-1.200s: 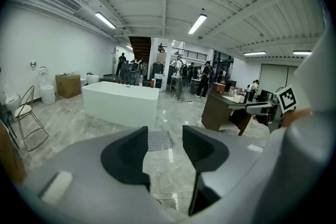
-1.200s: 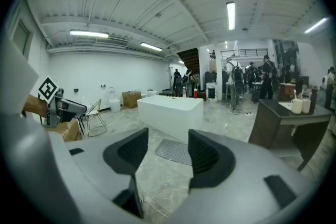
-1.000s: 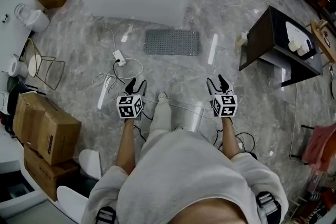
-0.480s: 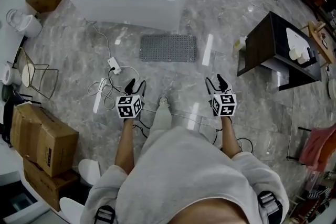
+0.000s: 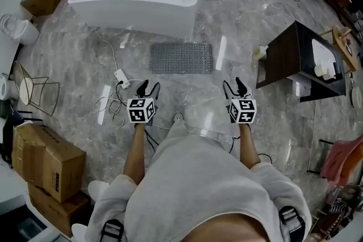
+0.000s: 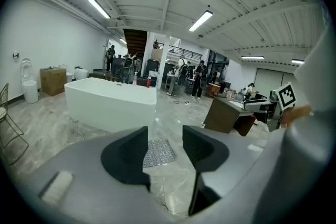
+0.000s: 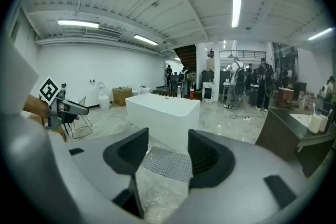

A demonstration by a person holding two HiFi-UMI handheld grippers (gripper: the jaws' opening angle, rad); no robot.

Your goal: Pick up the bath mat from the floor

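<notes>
I stand on a grey marbled floor [image 5: 244, 14], looking steeply down at my own arms and two hand-held grippers. My left gripper [image 5: 148, 86] is released: its two dark jaws stand apart with nothing between them, and through the gap I see only floor and the mat farther off. My right gripper [image 5: 233, 85] is likewise released, jaws apart and empty, held level with the left one and well apart from it. The bath mat [image 5: 181, 58], a grey rectangle with a dotted texture, lies flat on the floor at twelve o'clock, ahead of both grippers and touched by neither. Beyond it, still at about twelve o'clock, stands a white bathtub [image 5: 136, 3]; the mat lies just in front of its long side. At two o'clock is a dark cabinet [image 5: 283, 62]. At ten o'clock a white cable [image 5: 116, 93] loops loosely across the floor near my left gripper. At eight o'clock sit stacked cardboard boxes [image 5: 48, 158].
</notes>
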